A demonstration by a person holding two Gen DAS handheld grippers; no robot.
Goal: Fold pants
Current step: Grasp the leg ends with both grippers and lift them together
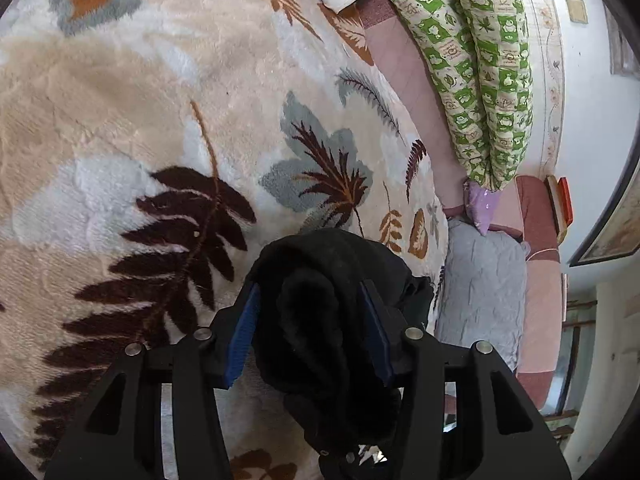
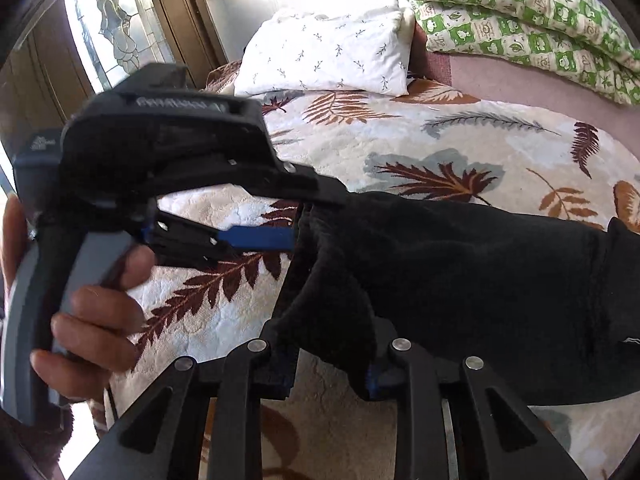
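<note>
The pants [image 2: 480,280] were black and soft, bunched into a thick folded band with a fuzzy inner face, and they hung just above a bed blanket [image 2: 400,140] printed with brown, orange and grey leaves. In the right wrist view the band ran from the lower middle out to the right edge, with a small white mark near its lower right. The right claw [image 2: 332,364] was closed on the near end of the pants, its blue-lined pads pressed into the cloth from both sides. The left claw [image 2: 298,218] reached in from the left, level across the picture, held by a hand [image 2: 92,304] whose fingers wrapped a grey handle; its blue pad met the edge of the pants. In the left wrist view the left claw [image 1: 308,332] pointed down at the blanket [image 1: 120,120] with a hanging fold of the pants [image 1: 320,300] between its blue pads [image 1: 244,340]; the jaws stood partly open, one pad clear of the cloth and the other against it, so no firm grip showed. A white pillow [image 2: 328,56] and a green checked quilt [image 2: 520,12] lay at the head of the bed.
</note>
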